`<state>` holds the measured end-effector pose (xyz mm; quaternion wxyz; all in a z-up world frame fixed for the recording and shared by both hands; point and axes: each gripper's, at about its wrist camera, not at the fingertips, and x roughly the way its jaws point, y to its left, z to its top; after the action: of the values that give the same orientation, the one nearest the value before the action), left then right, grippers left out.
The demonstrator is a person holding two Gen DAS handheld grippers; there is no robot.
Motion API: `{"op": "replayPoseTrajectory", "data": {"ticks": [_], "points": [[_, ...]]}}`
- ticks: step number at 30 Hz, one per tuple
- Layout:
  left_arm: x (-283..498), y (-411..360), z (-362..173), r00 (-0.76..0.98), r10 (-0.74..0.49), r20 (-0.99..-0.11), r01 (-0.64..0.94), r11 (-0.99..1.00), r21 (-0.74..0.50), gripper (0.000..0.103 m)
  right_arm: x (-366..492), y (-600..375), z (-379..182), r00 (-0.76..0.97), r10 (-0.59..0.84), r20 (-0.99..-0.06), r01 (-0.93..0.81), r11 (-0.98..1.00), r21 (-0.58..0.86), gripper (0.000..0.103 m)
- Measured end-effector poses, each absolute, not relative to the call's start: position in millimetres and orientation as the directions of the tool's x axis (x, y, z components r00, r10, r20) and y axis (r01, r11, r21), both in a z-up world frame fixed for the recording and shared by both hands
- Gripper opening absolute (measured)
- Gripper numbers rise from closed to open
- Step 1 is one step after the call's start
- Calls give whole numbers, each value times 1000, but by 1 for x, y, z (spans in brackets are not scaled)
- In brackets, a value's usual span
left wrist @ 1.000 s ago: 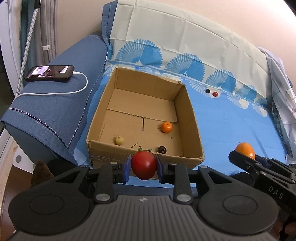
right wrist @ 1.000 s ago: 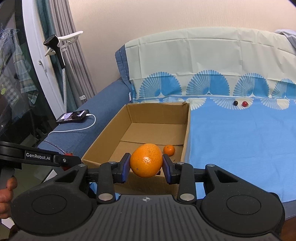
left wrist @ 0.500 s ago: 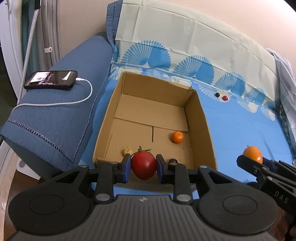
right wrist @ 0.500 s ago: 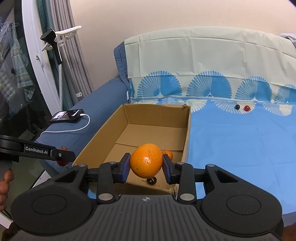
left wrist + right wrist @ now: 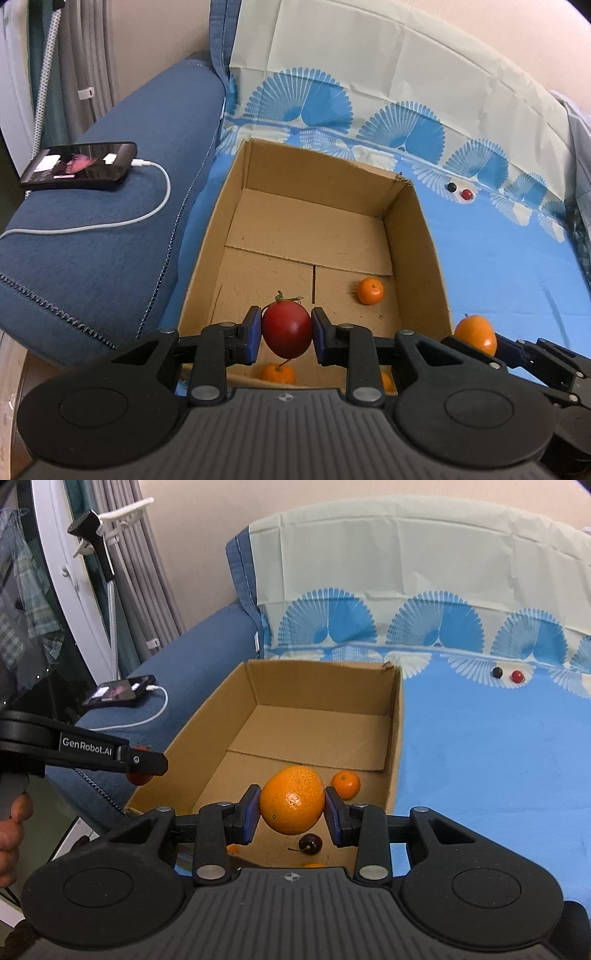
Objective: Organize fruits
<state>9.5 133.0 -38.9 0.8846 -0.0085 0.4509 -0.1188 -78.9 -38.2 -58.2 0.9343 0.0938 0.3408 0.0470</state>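
Our left tongs (image 5: 286, 334) clench a red tomato (image 5: 286, 332), our right tongs (image 5: 291, 805) a large orange (image 5: 291, 799), both above the cardboard box (image 5: 424, 258). Inside lie a small orange (image 5: 370, 290) and a dark cherry (image 5: 310, 843); two berries (image 5: 508, 674) remain on the bed.

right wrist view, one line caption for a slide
Right gripper holds a large orange over the cardboard box.

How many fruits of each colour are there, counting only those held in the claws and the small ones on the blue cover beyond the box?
Red: 2 (tomato, red berry)
Orange: 1 (large orange)
Black: 1 (black berry)
Total: 4
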Motion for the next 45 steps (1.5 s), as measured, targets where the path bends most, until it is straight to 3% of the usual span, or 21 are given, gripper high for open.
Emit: {"op": "replayPoseTrajectory", "data": {"ticks": [45], "points": [[89,95,-159,407,-77,-910,264,964,36,32,-5,-26,-137,641,148,-753,-82,989,125,38]]}}
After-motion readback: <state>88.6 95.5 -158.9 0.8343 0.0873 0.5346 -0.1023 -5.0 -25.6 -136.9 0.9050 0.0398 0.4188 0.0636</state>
